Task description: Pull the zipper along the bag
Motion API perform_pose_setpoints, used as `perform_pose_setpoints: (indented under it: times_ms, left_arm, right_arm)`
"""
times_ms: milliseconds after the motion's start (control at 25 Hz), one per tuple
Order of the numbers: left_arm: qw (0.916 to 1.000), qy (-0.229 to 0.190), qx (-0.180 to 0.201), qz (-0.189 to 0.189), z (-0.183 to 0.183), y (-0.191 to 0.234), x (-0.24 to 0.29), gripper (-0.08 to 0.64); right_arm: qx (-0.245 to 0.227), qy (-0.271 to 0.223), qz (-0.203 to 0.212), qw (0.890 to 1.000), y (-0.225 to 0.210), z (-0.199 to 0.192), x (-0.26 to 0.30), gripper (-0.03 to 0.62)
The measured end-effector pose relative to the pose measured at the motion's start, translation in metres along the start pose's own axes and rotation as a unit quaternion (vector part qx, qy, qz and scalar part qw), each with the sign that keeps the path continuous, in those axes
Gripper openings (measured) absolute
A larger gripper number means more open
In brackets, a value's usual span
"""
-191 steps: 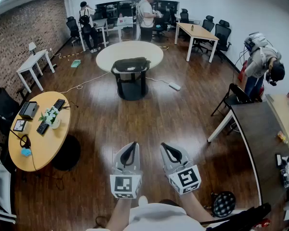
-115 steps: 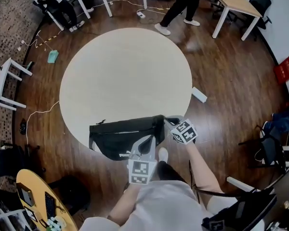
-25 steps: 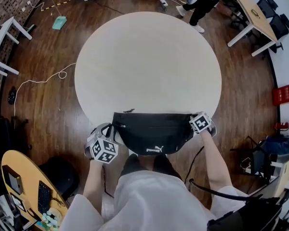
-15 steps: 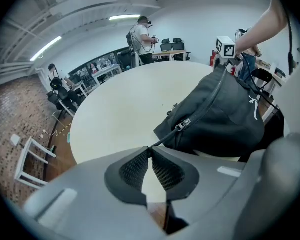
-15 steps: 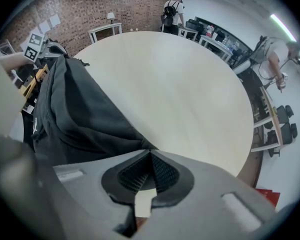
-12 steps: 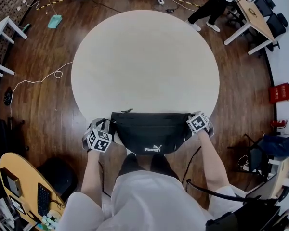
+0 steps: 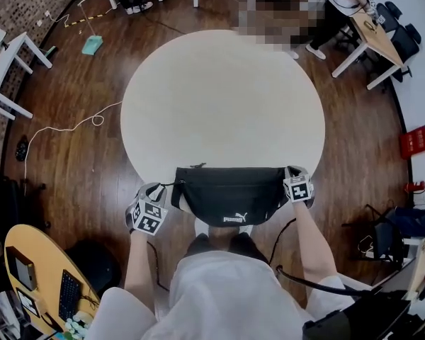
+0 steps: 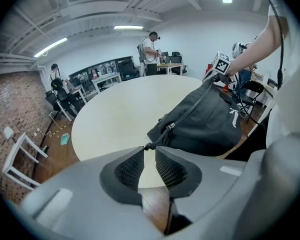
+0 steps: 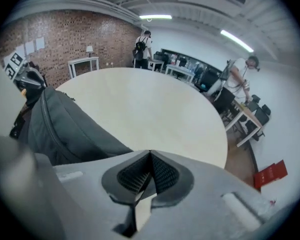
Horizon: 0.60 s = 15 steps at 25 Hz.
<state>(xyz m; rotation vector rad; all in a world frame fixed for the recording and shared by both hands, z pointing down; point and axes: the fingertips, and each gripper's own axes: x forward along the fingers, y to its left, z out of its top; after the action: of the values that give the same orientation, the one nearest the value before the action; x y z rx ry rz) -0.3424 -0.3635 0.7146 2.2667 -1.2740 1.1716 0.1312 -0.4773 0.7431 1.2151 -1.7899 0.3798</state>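
A black bag (image 7: 230,193) lies at the near edge of the round cream table (image 7: 223,98). My left gripper (image 7: 161,191) is at the bag's left end. In its own view the left gripper (image 8: 149,148) has just been opening its jaws. They stand slightly apart, with the knot of the zipper pull cord (image 8: 149,145) at their tips. The cord runs back to the slider (image 8: 170,127). My right gripper (image 7: 289,171) is shut at the bag's right end, which rises toward it in the left gripper view. In its own view the right gripper (image 9: 150,154) has its pads together, with bag fabric (image 9: 60,129) running in beside them.
Dark wood floor surrounds the table, with a white cable (image 7: 64,129) at the left. A smaller round table (image 7: 28,275) carrying a keyboard stands at the lower left. White desks, office chairs and several people are at the far side. A red box (image 7: 419,142) sits at the right.
Seconds ago my left gripper was at the bag's front middle; it has since gone to the left end. Over the last second both grippers have stayed at the bag's ends.
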Motion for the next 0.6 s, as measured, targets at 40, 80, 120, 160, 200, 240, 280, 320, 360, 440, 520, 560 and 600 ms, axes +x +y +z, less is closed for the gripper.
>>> perform_pose_setpoints:
  times_ms: [40,80,120,160,200,240,280,320,360,440,520,560,600]
  left_arm:
    - [1.0000,-0.005,-0.003,0.004,-0.003,0.001,-0.007,0.082]
    - [0.9998,-0.011,-0.008,0.011,-0.006,0.003,-0.014,0.054]
    - [0.9995,-0.019,-0.015,0.019,-0.007,0.006,-0.020,0.041]
    - [0.9989,-0.029,-0.026,0.025,-0.006,0.009,-0.026,0.022]
    - [0.9980,-0.042,-0.038,0.030,-0.003,0.012,-0.033,0.017]
    - [0.9967,-0.057,-0.047,0.033,0.004,0.013,-0.040,0.017]
    - [0.9951,-0.075,-0.055,0.036,0.012,0.012,-0.047,0.017]
    - [0.9932,-0.093,-0.060,0.037,0.022,0.008,-0.054,0.015]
    - [0.9908,-0.114,-0.064,0.036,0.033,0.003,-0.061,0.015]
    - [0.9844,-0.156,-0.074,0.034,0.058,-0.016,-0.079,0.015]
    - [0.9757,-0.200,-0.083,0.034,0.087,-0.044,-0.105,0.015]
    - [0.9701,-0.225,-0.086,0.033,0.103,-0.061,-0.119,0.015]
    - [0.9638,-0.249,-0.090,0.034,0.118,-0.080,-0.135,0.015]
  right_arm:
    - [0.002,-0.018,-0.012,1.000,0.001,0.006,-0.009,-0.009]
    - [0.005,-0.033,-0.023,0.999,0.002,0.012,-0.019,-0.009]
    - [0.010,-0.049,-0.033,0.998,0.002,0.017,-0.030,-0.009]
    - [0.015,-0.066,-0.039,0.997,0.004,0.023,-0.042,-0.009]
    - [0.022,-0.086,-0.040,0.995,0.007,0.030,-0.055,-0.009]
    - [0.027,-0.106,-0.039,0.993,0.013,0.037,-0.068,-0.009]
    - [0.030,-0.128,-0.035,0.991,0.021,0.044,-0.082,-0.009]
    - [0.030,-0.150,-0.030,0.988,0.030,0.050,-0.097,-0.009]
    - [0.028,-0.173,-0.025,0.984,0.040,0.055,-0.112,-0.009]
    - [0.025,-0.220,-0.010,0.975,0.064,0.063,-0.149,-0.009]
    - [0.027,-0.269,0.006,0.963,0.086,0.066,-0.191,-0.009]
    - [0.030,-0.292,0.013,0.956,0.095,0.064,-0.214,-0.009]
    - [0.034,-0.315,0.020,0.948,0.103,0.060,-0.236,-0.009]
